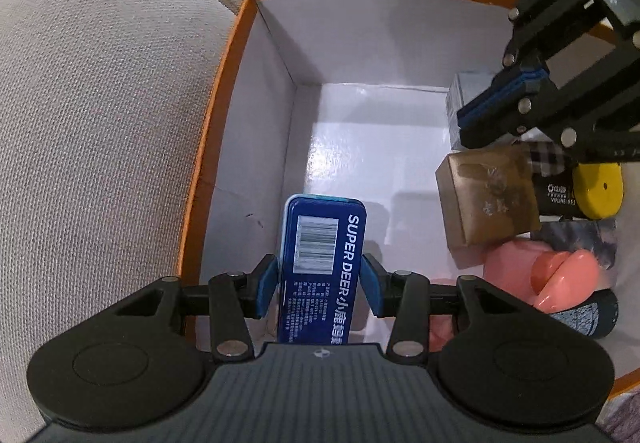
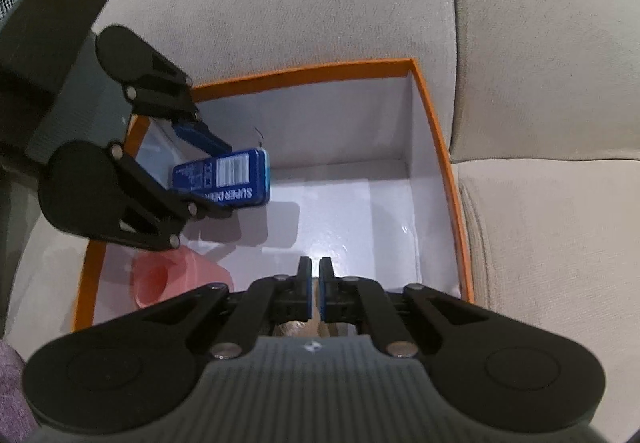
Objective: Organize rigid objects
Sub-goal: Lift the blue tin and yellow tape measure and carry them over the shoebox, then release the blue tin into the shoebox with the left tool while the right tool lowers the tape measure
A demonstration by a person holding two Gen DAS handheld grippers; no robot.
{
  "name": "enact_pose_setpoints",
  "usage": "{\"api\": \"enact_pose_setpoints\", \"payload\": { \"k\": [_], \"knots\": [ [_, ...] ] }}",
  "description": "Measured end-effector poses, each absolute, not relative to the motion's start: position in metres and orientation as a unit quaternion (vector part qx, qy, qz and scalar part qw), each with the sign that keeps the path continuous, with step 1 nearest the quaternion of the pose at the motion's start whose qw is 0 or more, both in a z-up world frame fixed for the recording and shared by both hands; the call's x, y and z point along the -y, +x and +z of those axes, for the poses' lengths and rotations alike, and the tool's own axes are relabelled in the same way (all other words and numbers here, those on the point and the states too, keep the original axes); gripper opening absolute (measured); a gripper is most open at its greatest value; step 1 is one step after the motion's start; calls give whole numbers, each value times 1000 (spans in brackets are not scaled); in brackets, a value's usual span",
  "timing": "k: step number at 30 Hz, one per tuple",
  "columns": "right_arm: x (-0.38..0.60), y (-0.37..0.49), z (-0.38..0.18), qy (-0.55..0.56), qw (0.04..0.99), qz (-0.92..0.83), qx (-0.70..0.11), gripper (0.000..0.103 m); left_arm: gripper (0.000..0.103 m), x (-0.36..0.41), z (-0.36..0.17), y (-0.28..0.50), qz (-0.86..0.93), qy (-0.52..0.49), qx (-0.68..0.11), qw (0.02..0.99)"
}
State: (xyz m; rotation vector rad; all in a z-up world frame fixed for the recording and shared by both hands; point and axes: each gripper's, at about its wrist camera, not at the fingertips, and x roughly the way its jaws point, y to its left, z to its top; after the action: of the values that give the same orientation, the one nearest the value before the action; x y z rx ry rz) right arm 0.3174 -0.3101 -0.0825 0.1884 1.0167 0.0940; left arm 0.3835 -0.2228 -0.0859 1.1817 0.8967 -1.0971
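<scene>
Here, blue tin (image 1: 322, 263), white barcode label, "SUPER DEER" lettering.

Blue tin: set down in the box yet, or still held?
Held. The left hand-held gripper clamps the blue tin on both sides, inside the orange box; it casts a separate shadow on the floor.

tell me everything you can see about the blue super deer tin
The blue tin is a flat, rounded-corner rectangular case, metal by its look, with a paler blue side edge. Its visible face carries a white barcode label, white "SUPER DEER" lettering and small print. The left gripper clamps its long sides between blue pads. It hangs long end down inside the orange-rimmed box, near the left wall, over bare white floor. Whether its lower end touches the floor cannot be told.
</scene>
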Motion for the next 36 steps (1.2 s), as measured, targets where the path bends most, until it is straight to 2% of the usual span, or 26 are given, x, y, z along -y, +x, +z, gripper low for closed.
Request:
{"api": "enact_pose_setpoints", "payload": {
  "k": [4,7,12,14,16,18,21,25,28,33,36],
  "knots": [
    [310,311,-82,87,865,38,-493,6,56,221,-83,382,-472,513,-386,604],
    [310,307,-79,84,864,36,-495,6,56,218,-79,380,-466,507,-383,616],
    [308,292,-71,75,858,44,-507,10,56,200,-54,375,-462,444,-385,665],
    [306,282,-70,77,848,46,-522,16,55,190,-41,370,-449,409,-387,694],
    [303,273,-72,78,836,53,-540,31,54,178,-29,361,-445,376,-388,714],
    [296,264,-75,65,823,65,-560,35,54,165,-16,349,-443,347,-392,728],
    [285,252,-81,37,807,74,-585,49,54,147,-4,332,-438,313,-398,743],
    [276,246,-92,14,787,73,-612,54,54,125,-3,309,-404,277,-417,766],
    [269,246,-100,-13,778,68,-624,63,54,111,-10,302,-375,236,-434,784],
    [269,246,-107,-18,767,68,-638,63,56,76,-16,295,-328,154,-457,812],
    [269,247,-114,-12,765,63,-641,57,56,60,-23,294,-305,114,-474,818]
  ]
}}
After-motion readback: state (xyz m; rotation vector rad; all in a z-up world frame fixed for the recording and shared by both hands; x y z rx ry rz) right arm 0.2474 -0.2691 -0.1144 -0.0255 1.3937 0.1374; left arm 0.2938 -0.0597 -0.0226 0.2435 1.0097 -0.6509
